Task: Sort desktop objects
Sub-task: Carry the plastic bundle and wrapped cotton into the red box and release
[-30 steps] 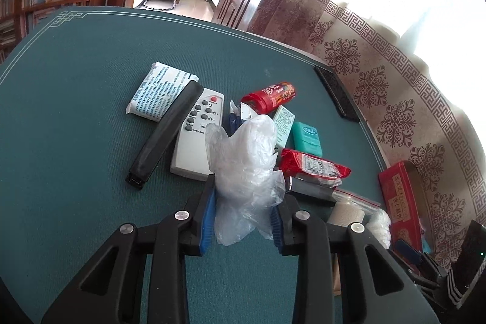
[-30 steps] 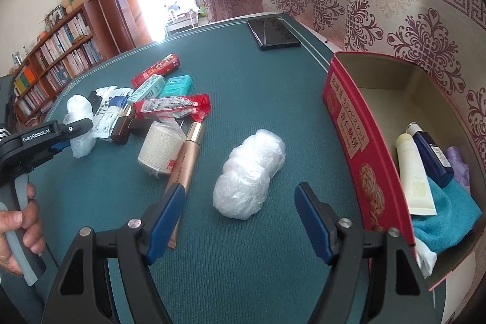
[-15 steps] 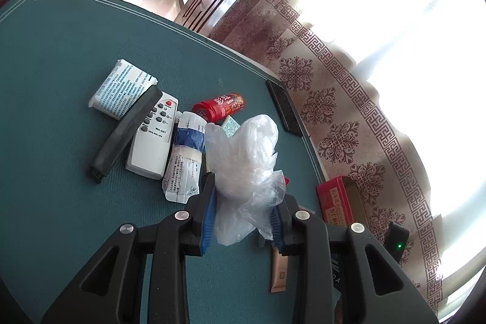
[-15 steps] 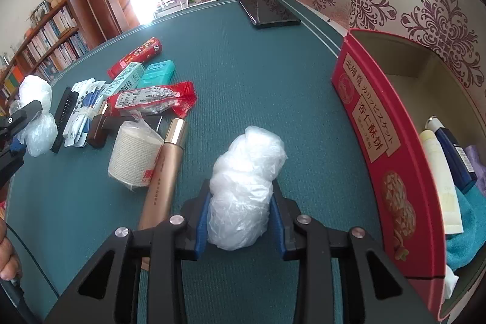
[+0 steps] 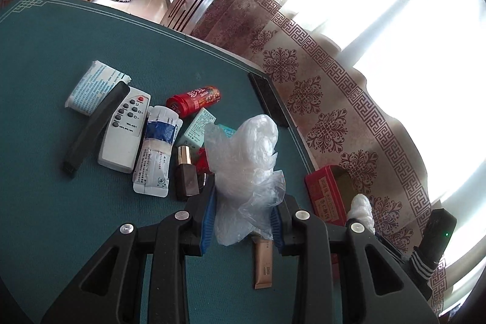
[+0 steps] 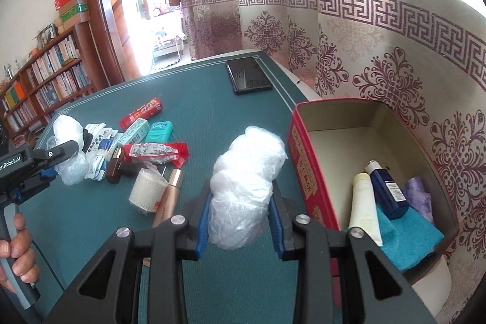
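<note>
Right gripper (image 6: pixel 240 220): blue pads pressed in on a crumpled clear plastic bag (image 6: pixel 247 172), mid-frame, held above the green tabletop (image 6: pixel 212 111). Right of it, an open red box (image 6: pixel 306 160) holding a cream tube (image 6: pixel 363 205), blue bottle (image 6: pixel 387 190) and teal cloth (image 6: pixel 407 236).

Left gripper (image 5: pixel 243 214): narrowly open, clamped on a second plastic bag (image 5: pixel 246 160), lower centre. Beyond, upper left: white remote (image 5: pixel 124 129), black bar (image 5: pixel 94 129), red canister (image 5: pixel 194 99), sachet (image 5: pixel 158 148).
</note>
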`<state>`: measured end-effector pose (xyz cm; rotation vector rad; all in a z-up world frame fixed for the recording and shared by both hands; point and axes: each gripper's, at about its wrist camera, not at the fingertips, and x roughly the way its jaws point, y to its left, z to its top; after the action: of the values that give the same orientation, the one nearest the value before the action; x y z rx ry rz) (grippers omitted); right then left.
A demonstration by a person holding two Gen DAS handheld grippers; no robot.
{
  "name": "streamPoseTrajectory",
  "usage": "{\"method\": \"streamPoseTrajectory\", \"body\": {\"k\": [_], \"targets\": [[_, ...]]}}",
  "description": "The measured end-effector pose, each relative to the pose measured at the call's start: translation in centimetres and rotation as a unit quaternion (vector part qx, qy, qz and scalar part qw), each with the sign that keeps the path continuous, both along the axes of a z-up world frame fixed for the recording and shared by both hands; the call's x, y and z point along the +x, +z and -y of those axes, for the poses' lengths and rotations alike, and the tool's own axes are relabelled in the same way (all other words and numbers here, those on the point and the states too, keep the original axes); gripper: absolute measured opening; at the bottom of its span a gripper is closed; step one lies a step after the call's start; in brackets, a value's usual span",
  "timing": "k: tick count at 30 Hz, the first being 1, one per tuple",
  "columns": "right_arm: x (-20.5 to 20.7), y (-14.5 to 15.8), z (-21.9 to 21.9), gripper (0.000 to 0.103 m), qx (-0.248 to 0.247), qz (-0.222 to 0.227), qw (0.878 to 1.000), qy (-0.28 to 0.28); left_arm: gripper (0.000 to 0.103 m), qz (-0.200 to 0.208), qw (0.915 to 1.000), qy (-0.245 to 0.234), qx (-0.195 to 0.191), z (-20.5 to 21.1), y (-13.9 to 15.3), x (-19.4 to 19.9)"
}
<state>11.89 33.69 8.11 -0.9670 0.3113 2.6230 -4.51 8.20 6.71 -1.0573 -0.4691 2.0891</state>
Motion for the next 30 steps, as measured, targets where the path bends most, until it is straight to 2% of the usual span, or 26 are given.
{"method": "streamPoseTrajectory", "body": {"k": [6,13,18,23,26,28,30], "targets": [[3.1,0.9,-4.0,0.036,-0.004,-0.019,0.998,-0.060,0.033,-0.019,0.9992,-0.030,-0.015,-2.1,0.6,1.4],[6.0,0.3,-8.0,0.036,-0.022,-0.021,0.993,-0.113,0.033,-0.042,0.9962,-0.068,-0.033,-4.6,1.3,3.6],[7.1,-0.9,-9.8,0.036,-0.036,-0.014,0.991,-0.126,0.033,-0.056,0.9935,-0.089,-0.045,-6.2,2.1,5.1],[7.3,-3.2,-11.4,0.036,-0.060,0.012,0.990,-0.130,0.033,-0.059,0.9905,-0.107,-0.063,-8.3,2.4,6.5],[7.4,-3.8,-11.8,0.037,-0.071,0.016,0.990,-0.119,0.033,-0.059,0.9886,-0.119,-0.071,-9.8,2.6,7.3],[7.8,-3.5,-11.8,0.039,-0.069,0.008,0.991,-0.114,0.033,-0.059,0.9872,-0.129,-0.073,-10.9,2.9,7.8],[8.3,-3.3,-12.1,0.055,-0.070,-0.004,0.991,-0.116,0.033,-0.062,0.9850,-0.141,-0.077,-12.3,3.3,8.5]]}}
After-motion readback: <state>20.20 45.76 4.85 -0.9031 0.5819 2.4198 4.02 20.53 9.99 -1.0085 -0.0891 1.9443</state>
